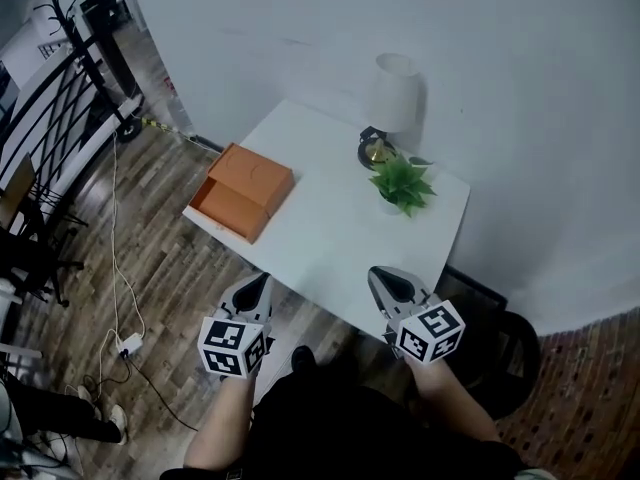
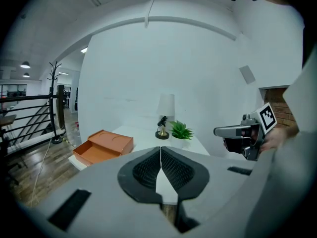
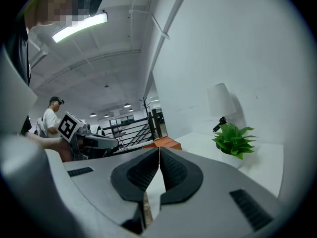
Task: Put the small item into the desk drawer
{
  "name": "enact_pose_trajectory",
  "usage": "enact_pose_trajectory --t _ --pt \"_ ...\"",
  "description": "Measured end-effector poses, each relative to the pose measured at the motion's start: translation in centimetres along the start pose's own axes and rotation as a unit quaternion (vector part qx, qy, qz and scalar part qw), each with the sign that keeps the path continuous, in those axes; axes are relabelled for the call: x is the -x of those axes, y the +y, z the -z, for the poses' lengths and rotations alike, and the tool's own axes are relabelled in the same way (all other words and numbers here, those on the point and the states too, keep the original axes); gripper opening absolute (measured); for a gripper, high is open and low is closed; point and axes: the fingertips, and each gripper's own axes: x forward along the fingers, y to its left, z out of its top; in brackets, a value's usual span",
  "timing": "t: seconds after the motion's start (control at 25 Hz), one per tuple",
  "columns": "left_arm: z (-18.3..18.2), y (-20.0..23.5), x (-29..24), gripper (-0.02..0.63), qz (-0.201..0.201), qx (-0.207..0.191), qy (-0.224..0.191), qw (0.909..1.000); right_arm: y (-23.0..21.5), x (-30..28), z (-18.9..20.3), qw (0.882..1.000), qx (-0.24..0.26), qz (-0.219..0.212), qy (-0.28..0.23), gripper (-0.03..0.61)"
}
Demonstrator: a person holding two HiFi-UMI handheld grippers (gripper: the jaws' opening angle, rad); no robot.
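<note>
One surface (image 1: 330, 230): white, rectangular, set against a pale wall; wooden floor (image 1: 170, 268) to its left and front.
Orange box (image 1: 252, 180): lies flat at the left end of the surface, well apart from the other things.
Drawer (image 1: 222, 208): slid out of the orange box toward the surface's left edge, standing open.
Lamp (image 1: 395, 93): white shade, upright at the far edge of the surface near the wall.
Left gripper (image 1: 260, 283): held off the near edge of the surface, above the floor, pointing at the surface; touches nothing.
Left fingers (image 2: 146, 170): pressed together at the tips, nothing between them.
Right gripper (image 1: 385, 278): beside the left one, at the near edge of the surface, apart from everything on it.
Right fingers (image 3: 176, 170): closed tip to tip, nothing gripped.
Plant (image 1: 402, 183): green, in a small pot, just in front of the lamp.
Small item (image 1: 376, 150): dark with a gold part, at the foot of the lamp, just beside the plant; cannot tell whether it touches the lamp. Well apart from the drawer.
</note>
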Motion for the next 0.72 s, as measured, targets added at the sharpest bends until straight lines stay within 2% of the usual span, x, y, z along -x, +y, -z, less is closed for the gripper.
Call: enact_pose_trajectory --t 0.4,0.6,0.72 --pt "-0.8 4.6 -2.2 0.011 0.046 -0.009 -0.007 0.9989 0.7 -3.9 0.6 0.998 0.004 0.046 0.034 0.005" --pt "0.0 5.1 -3.1 0.011 0.077 -0.006 0.006 0.997 1.0 -4.5 0.8 0.996 0.017 0.071 0.049 0.009" --pt "0.1 4.7 -4.0 0.011 0.092 -0.007 0.01 0.9957 0.6 -4.4 1.2 0.994 0.017 0.085 0.059 0.076"
